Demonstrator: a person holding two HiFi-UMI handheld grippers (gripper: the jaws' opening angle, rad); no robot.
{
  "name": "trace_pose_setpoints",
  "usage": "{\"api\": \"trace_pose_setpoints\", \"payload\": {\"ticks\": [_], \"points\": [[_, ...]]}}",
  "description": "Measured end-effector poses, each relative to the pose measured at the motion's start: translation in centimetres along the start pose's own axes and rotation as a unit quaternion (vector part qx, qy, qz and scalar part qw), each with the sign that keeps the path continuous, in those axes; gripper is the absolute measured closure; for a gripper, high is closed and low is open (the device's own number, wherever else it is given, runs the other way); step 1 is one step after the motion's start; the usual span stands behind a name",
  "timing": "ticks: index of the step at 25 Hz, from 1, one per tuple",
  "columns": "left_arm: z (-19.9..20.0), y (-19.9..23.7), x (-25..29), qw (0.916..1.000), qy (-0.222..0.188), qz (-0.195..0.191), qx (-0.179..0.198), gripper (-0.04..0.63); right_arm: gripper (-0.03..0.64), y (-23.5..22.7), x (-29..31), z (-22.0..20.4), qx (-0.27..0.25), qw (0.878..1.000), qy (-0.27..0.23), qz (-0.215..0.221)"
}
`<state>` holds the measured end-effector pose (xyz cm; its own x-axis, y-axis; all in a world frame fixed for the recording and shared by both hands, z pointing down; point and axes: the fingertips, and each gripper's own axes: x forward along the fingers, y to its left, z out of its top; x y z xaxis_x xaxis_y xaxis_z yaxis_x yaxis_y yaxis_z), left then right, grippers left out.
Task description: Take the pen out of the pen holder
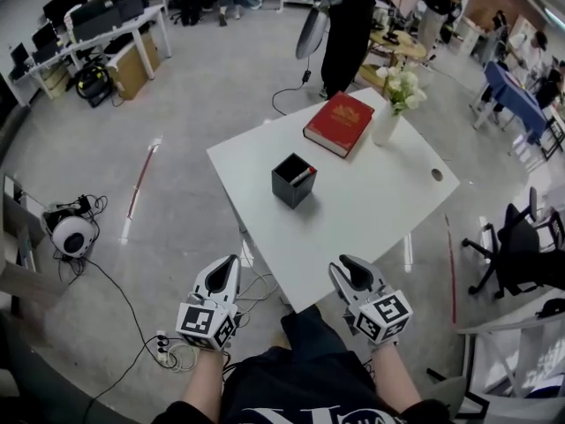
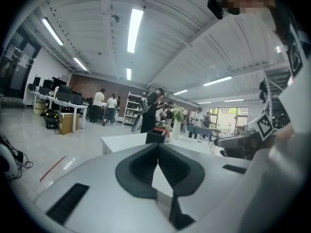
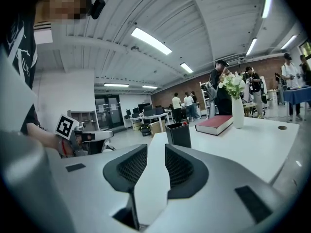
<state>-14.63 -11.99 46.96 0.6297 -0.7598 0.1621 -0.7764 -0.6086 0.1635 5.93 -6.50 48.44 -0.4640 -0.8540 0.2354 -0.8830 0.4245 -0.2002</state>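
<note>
Left gripper (image 2: 158,148) hangs just off the near left edge of the table (image 1: 371,210), over floor, jaws closed tip to tip on nothing. Right gripper (image 3: 155,152) is at the table's near edge, jaws a narrow gap apart, empty. Bare tabletop runs from both to the holder (image 1: 293,180), mid-table and well apart from them, with the pen (image 1: 303,176) leaning inside. Beyond it, by the far edge, a book (image 1: 339,124) and a vase (image 1: 386,124) sit just beside each other
</note>
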Motion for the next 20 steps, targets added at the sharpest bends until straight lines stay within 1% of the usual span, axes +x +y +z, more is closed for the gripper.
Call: {"api": "trace_pose_setpoints", "payload": {"ticks": [5, 20], "points": [[0.9, 1.5, 2.2, 0.9998, -0.005, 0.017, -0.003, 0.589, 0.494, -1.6, 2.7, 1.4, -0.008, 1.0, 0.003, 0.017], [2.9, 4.8, 10.5, 0.9988, -0.009, 0.047, -0.009, 0.589, 0.494, -7.7, 11.0, 4.7, -0.021, 0.998, 0.02, 0.061]]}}
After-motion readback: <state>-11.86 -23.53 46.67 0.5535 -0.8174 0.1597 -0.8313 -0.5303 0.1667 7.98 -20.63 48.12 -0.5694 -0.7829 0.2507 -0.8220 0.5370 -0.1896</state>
